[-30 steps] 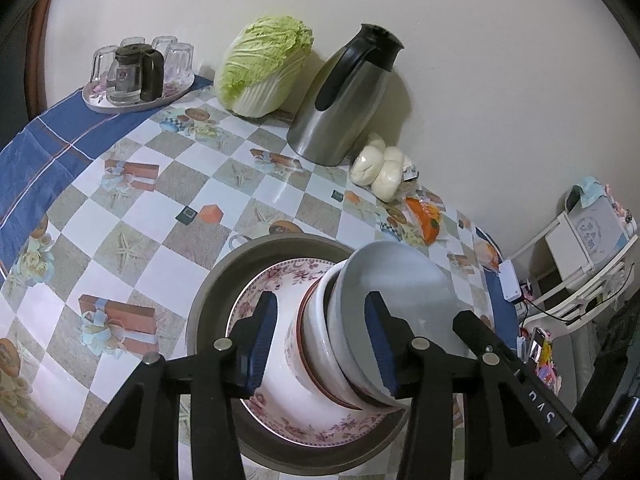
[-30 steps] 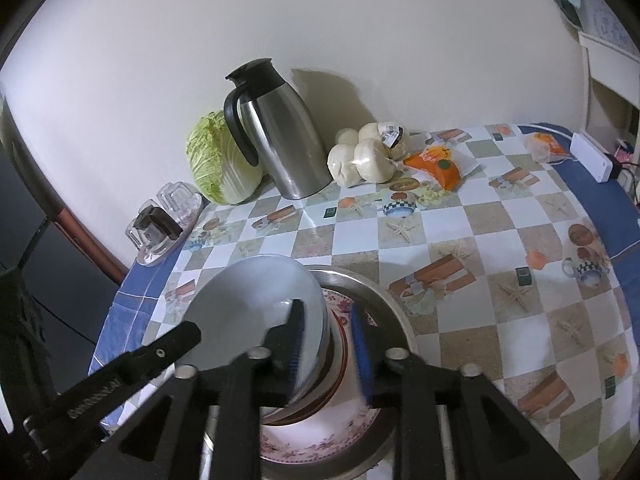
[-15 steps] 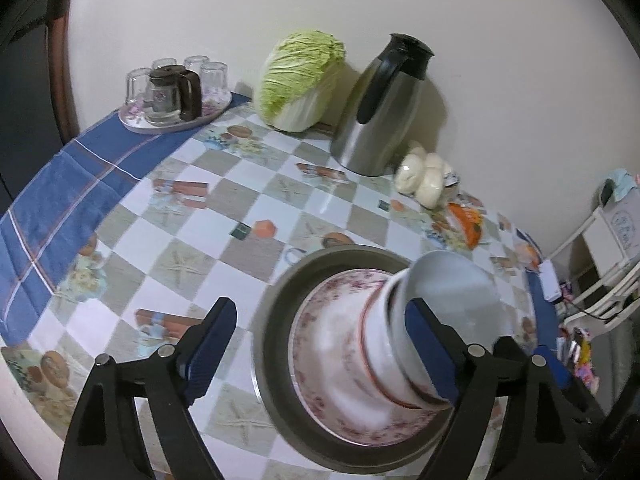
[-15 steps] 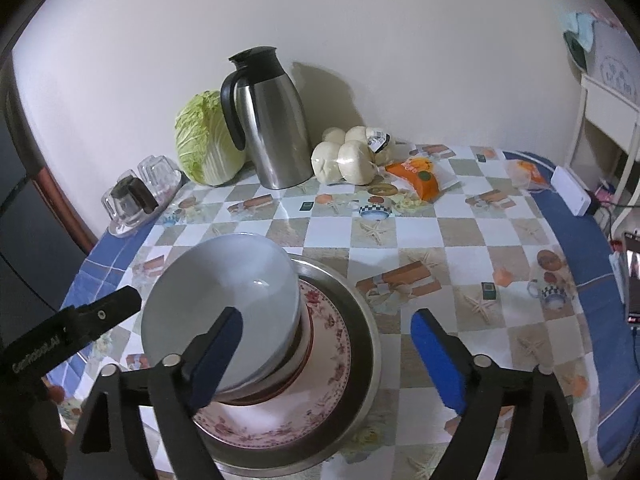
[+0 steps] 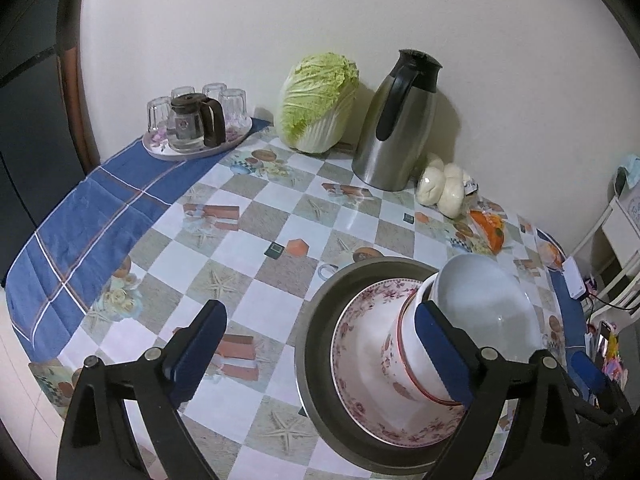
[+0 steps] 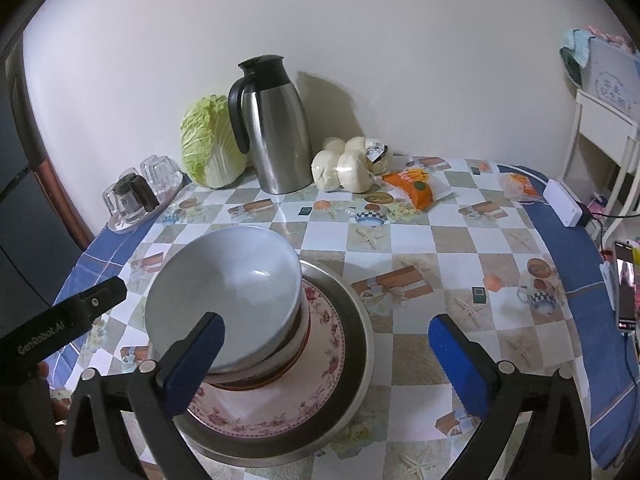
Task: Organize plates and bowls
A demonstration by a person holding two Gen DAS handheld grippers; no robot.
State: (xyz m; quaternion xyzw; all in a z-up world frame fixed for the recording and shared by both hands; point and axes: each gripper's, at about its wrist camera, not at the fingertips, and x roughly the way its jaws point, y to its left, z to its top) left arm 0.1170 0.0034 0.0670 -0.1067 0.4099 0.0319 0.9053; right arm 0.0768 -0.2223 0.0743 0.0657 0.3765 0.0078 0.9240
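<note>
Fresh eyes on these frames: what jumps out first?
The dish stack near the table's front edge: a white bowl nested in a red-rimmed bowl, on a floral plate, inside a metal basin. Both grippers, left and right, are open. Against the wall stand a steel carafe and a napa cabbage.

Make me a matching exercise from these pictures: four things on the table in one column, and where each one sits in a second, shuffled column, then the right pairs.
Things:
1. white bowl
2. floral plate
3. steel jug
4. glass teapot

Places:
A. on the small tray with the drinking glasses
B. top of the stack, nested in a red-rimmed bowl
C. by the wall, between the cabbage and the buns
D. inside the wide metal basin, under the bowls

Pairs: 1-B, 2-D, 3-C, 4-A
</note>
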